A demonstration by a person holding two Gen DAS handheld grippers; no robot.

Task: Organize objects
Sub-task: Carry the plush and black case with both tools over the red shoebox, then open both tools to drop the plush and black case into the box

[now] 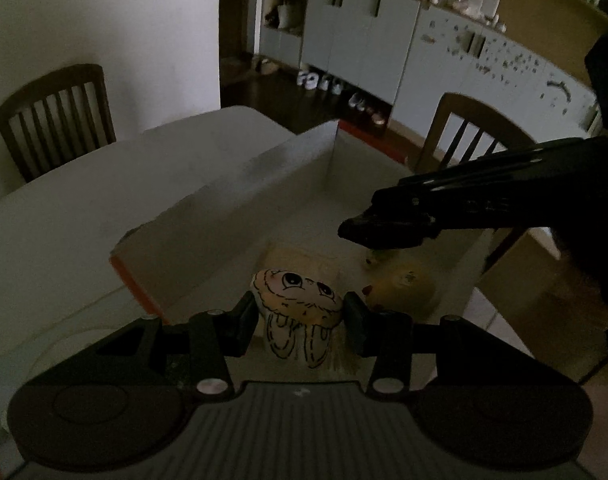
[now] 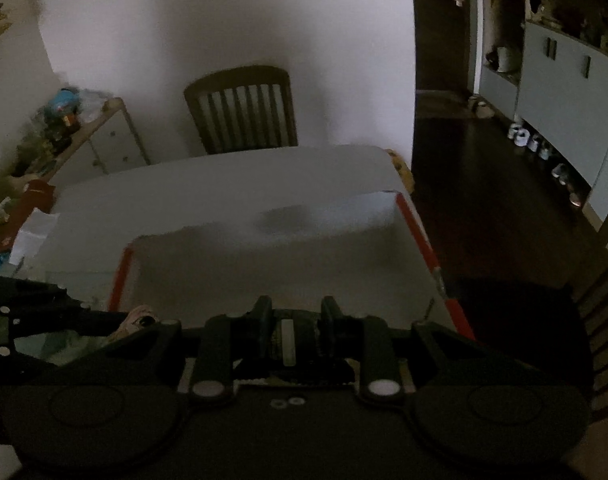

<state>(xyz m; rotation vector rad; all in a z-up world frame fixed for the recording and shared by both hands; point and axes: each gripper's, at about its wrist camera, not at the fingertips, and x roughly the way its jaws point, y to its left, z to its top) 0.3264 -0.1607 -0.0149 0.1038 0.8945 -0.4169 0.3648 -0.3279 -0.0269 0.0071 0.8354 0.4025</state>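
Left gripper [image 1: 299, 316] pinches a cartoon-faced toy [image 1: 297, 300] over the open box [image 1: 239, 200]; right gripper [image 2: 295, 328], fingers part-spread on something indistinct, hovers beyond. A clean drop likely requires clearing the yellowish items [image 1: 400, 280] first.

A white table [image 2: 207, 184] carries an open white box [image 1: 239, 208] with orange-red edges. The box sits at the table's corner, beside two wooden chairs.

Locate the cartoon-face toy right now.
Left wrist view, bottom centre: the cartoon-face toy sits between the left gripper jaws, over the near end of the white box, with a yellowish toy just to its right.
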